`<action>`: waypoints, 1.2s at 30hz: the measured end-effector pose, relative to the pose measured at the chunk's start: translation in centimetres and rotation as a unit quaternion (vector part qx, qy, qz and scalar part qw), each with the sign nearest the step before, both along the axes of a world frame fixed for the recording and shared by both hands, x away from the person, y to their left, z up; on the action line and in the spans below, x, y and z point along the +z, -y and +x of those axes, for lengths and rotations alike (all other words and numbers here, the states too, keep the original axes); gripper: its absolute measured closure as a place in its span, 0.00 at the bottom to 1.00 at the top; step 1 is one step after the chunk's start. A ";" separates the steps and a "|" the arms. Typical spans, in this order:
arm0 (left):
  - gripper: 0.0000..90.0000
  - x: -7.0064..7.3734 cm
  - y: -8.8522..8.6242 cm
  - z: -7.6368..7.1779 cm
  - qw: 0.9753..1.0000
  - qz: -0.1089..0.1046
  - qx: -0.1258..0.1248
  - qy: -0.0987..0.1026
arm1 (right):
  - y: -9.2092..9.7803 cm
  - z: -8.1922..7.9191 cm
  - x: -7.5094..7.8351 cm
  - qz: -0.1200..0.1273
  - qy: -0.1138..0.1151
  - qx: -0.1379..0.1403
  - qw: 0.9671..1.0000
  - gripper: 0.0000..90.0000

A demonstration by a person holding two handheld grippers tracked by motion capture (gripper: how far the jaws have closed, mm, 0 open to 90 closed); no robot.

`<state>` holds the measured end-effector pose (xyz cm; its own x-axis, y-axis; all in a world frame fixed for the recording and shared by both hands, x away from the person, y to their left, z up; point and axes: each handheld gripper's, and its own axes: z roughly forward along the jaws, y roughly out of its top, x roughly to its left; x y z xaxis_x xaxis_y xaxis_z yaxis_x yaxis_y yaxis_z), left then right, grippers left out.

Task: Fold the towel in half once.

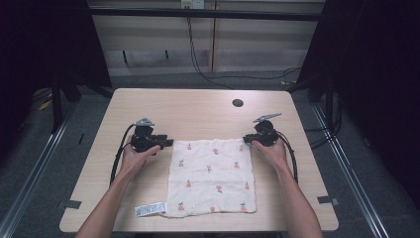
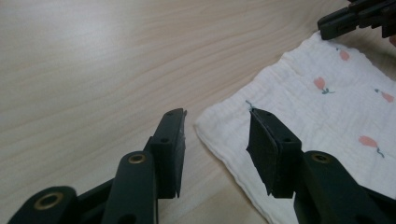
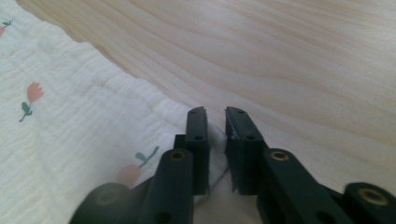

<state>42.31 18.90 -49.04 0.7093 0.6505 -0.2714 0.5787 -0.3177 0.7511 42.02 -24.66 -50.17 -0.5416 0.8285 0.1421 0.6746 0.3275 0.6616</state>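
The square white muslin cloth with small pink flower prints point(image 1: 212, 176) lies flat on the pale wooden table point(image 1: 198, 111), near you. You're gripping its 2 far corners: your right gripper point(image 3: 215, 122) has narrow jaws pinching its corner, while your left gripper point(image 2: 215, 122) stands wide astride its corner, so next close it before lifting.

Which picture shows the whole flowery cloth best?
The high view: the cloth lies flat on the table, all four edges showing. The left gripper view shows one corner between open jaws. The right gripper view shows another corner, pinched by the right gripper.
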 end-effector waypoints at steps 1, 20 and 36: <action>0.62 0.0 0.0 0.0 1.000 0.000 0.000 0.000 | 0.0 0.0 0.0 0.000 0.000 0.000 1.000 0.93; 0.69 -1.6 2.9 2.3 0.999 0.032 -0.007 -0.019 | 0.0 -0.9 1.0 0.034 0.018 0.016 0.999 0.98; 0.96 -1.0 3.5 1.7 1.000 0.013 -0.028 -0.002 | 0.4 -1.5 1.4 0.057 0.022 0.024 0.998 0.98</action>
